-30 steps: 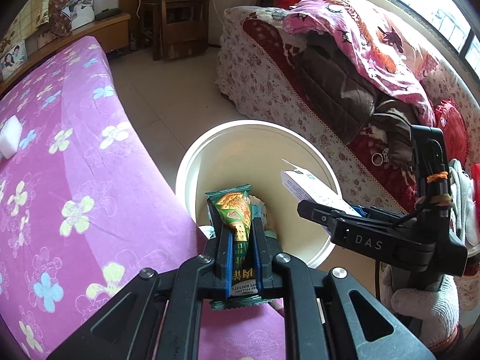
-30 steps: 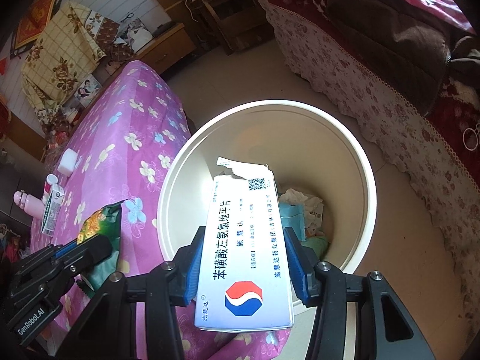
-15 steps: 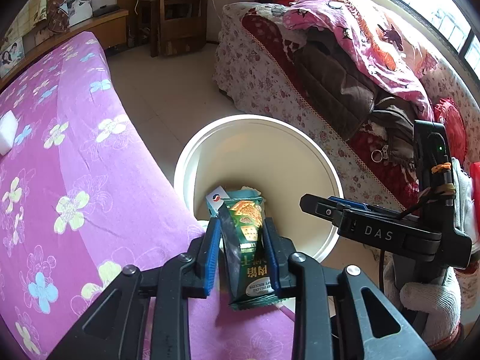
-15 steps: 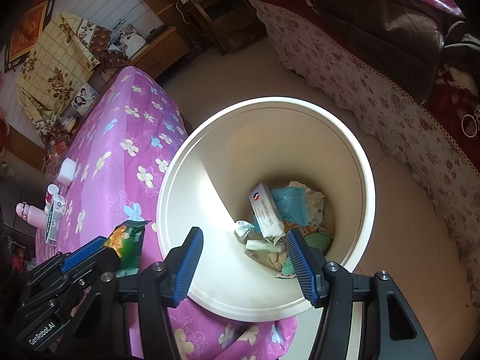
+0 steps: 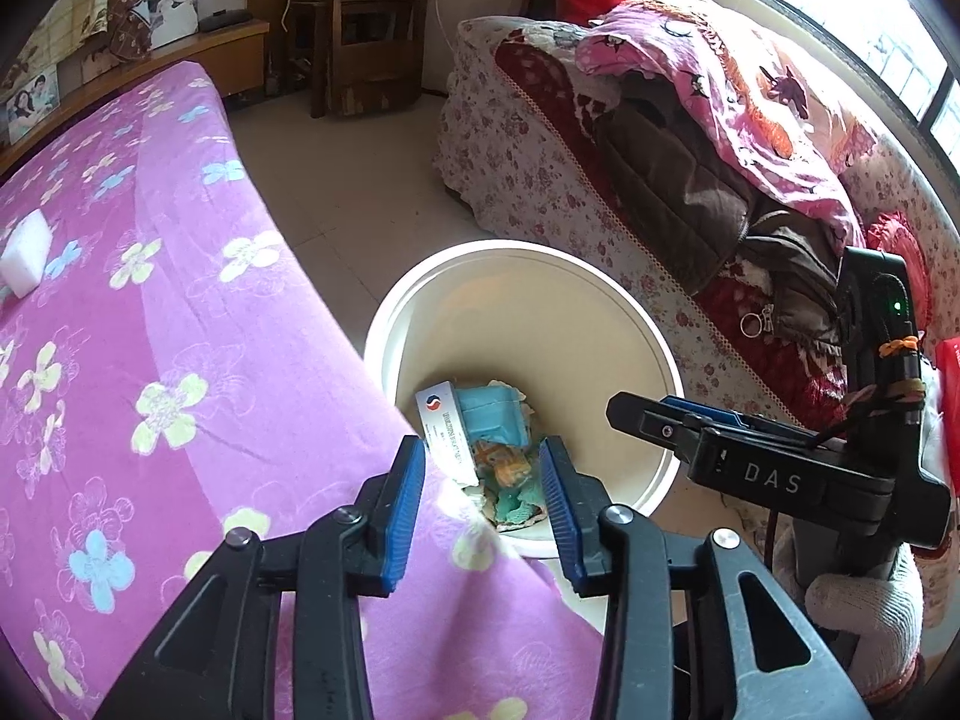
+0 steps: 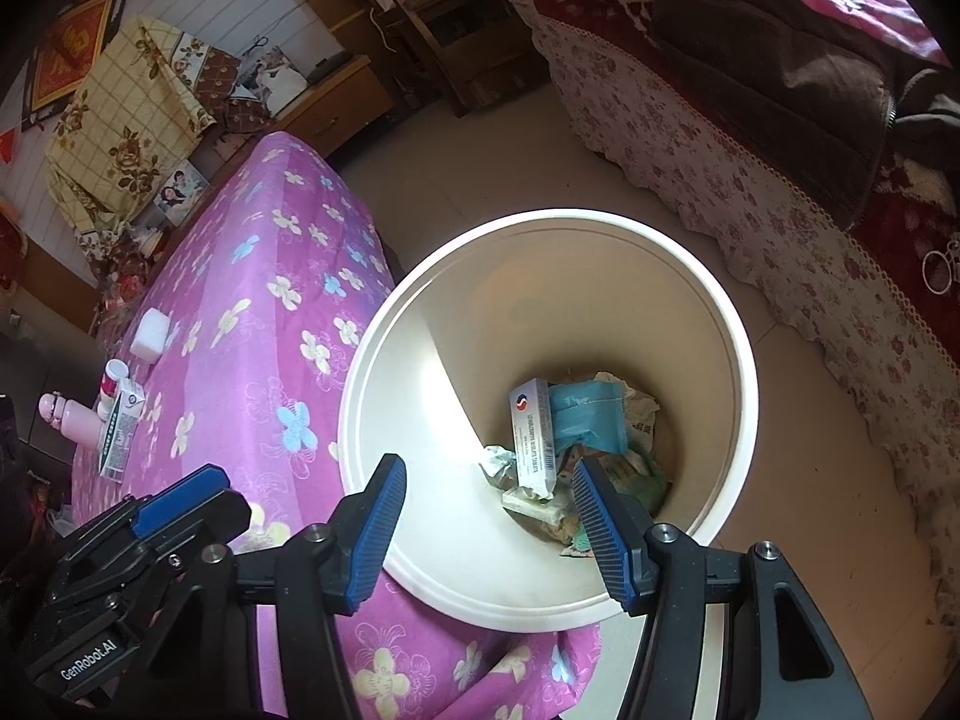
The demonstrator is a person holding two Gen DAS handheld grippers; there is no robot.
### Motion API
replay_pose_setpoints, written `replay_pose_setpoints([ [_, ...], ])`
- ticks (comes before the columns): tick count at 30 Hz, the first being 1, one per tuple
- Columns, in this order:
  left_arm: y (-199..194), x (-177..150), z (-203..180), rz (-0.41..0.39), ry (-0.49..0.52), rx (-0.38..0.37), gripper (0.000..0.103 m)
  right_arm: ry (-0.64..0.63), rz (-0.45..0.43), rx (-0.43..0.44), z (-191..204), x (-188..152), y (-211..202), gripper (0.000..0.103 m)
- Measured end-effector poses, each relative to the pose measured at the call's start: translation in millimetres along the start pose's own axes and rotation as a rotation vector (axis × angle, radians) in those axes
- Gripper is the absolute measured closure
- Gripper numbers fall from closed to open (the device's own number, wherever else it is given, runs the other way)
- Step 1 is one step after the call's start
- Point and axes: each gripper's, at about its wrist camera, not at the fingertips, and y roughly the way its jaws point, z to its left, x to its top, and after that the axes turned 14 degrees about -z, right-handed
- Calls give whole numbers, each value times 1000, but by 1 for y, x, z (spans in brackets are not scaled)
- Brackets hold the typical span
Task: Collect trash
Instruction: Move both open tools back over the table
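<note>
Fingers (image 5: 403,504) of the left gripper (image 5: 483,507) stand parted with nothing between them; its jaws have just been opening, and the green snack wrapper clamped there a second ago is gone from view, judged to have dropped into the bin. Right gripper (image 6: 489,531) is likewise spread wide and empty; the white medicine box (image 6: 533,435) it held a second ago now lies inside the white bin (image 6: 741,372), on top of the other trash (image 6: 591,420), long axis running roughly away from the camera. Both grippers point down over the near rim of the bin, which stands on the floor against the edge of the purple flowered table cover (image 5: 150,330). Remaining candidates lie well apart from both grippers, further along that cover on the left-hand side: a small carton (image 6: 120,435), a pink bottle (image 6: 69,417), a small white bottle (image 6: 114,375) and a white block (image 6: 150,333). Judged from position, the left gripper is the nearer one to that group; the carton's long axis runs roughly toward the grippers
</note>
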Motion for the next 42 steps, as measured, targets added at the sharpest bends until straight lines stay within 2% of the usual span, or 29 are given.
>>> replay_pose_setpoints([
  [13, -30, -5, 40, -47, -11, 95, 62, -66, -3, 40, 42, -5, -8, 39],
  [18, -50, -7, 66, -82, -28, 140, 52, -103, -11, 84, 72, -5, -12, 37],
  [25, -83, -17, 122, -112, -77, 217, 48, -182, -7, 154, 126, -9, -9, 35],
  [32, -121, -22, 189, -165, -142, 310, 41, -278, 31, 224, 188, -22, 11, 34],
  [34, -127, -19, 206, -169, -155, 321, 35, -303, 41, 238, 204, -26, 17, 34],
  [42, -135, 5, 263, -180, -130, 411, 34, -372, 72, 271, 253, -36, 37, 34],
])
